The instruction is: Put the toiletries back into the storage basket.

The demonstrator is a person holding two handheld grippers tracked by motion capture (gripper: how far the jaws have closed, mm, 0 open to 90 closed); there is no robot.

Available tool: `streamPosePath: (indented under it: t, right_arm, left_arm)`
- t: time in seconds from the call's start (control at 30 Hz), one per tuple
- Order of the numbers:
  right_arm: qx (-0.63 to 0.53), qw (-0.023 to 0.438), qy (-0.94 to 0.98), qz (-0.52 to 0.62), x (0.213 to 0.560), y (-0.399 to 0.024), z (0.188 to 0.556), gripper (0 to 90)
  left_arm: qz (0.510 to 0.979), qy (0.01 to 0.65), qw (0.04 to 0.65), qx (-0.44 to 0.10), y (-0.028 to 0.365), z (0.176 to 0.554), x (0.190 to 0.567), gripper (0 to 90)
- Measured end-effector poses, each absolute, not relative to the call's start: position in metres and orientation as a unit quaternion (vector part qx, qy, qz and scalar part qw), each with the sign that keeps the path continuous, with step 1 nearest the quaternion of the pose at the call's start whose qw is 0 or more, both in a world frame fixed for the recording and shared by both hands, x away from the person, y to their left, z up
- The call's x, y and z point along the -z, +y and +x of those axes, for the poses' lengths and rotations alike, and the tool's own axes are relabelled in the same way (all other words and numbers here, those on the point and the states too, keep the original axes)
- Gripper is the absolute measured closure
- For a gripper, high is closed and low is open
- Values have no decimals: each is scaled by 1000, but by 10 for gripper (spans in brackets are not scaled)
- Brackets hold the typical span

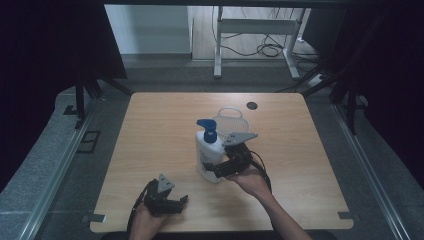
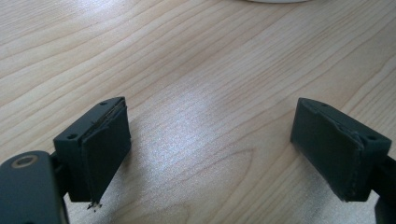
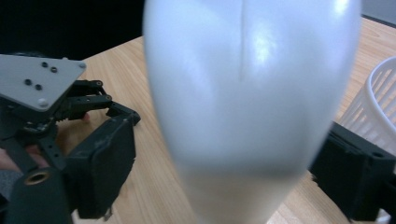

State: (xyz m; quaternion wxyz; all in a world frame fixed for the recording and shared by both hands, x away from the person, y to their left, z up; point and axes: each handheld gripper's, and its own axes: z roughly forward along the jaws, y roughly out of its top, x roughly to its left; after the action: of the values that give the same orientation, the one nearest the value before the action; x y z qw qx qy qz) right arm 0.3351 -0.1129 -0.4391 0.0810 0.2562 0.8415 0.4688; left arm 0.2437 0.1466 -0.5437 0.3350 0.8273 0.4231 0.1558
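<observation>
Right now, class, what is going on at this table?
A person works at a wooden table with a hand-held gripper in each hand. The right hand-held gripper has its jaws around a white pump bottle with a blue top, which stands beside a white basket. The left hand-held gripper rests open near the front edge, holding nothing.

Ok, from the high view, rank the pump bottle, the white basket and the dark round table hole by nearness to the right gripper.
1. Pump bottle: between the right gripper's jaws.
2. White basket: just behind the bottle.
3. Table hole: farthest, near the far edge.
</observation>
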Motion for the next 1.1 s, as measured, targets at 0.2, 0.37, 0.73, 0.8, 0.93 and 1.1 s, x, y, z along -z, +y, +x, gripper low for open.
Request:
streamPosePath:
  t: [0.2, 0.37, 0.73, 0.8, 0.93, 1.1]
  right_arm:
    - [-463, 100, 844, 252, 441, -104, 339, 216]
    - [-459, 118, 845, 247, 440, -101, 339, 285]
    - [-455, 125, 849, 238, 437, -105, 342, 370]
    - [-452, 121, 852, 234, 436, -106, 343, 372]
    - [-453, 108, 854, 232, 435, -108, 346, 374]
    - [-449, 106, 860, 220, 430, -110, 349, 376]
  left_arm:
    - [829, 422, 334, -155, 147, 244, 544, 117]
    - [828, 422, 334, -156, 147, 244, 544, 117]
    - [829, 422, 334, -155, 147, 244, 544, 117]
    - [829, 422, 334, -155, 147, 244, 544, 117]
    - [829, 422, 334, -155, 147, 244, 544, 117]
    - [828, 422, 334, -155, 147, 244, 544, 117]
